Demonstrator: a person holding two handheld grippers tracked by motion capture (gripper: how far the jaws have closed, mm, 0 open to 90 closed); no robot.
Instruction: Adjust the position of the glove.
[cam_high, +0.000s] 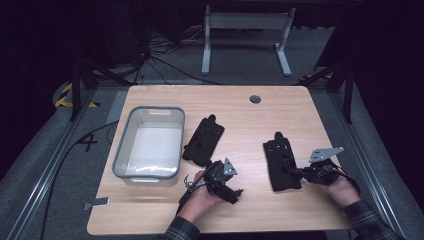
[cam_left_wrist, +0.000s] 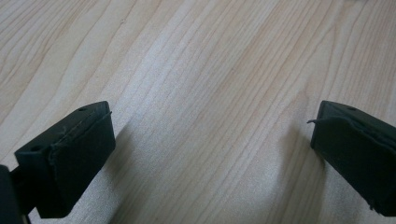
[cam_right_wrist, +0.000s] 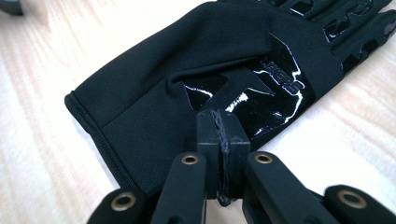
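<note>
The right tongs (cam_right_wrist: 223, 140) are clenched, pads pressed together with nothing visibly pinched, just above the near glove (cam_right_wrist: 196, 84) on the worktop (cam_high: 240, 210). Left of that glove, the left tongs (cam_left_wrist: 212, 154) stand released over bare wood. Farther left lie a second glove (cam_high: 202, 141) and a grey tub (cam_high: 120, 150).

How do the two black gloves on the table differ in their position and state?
The left glove lies near the grey bin, tilted, and nothing touches it. The right glove lies farther from the bin, almost straight, and the right gripper is shut on its fabric, raising a fold. The left gripper stands open over bare wood. Both gloves are black and lie flat.
</note>
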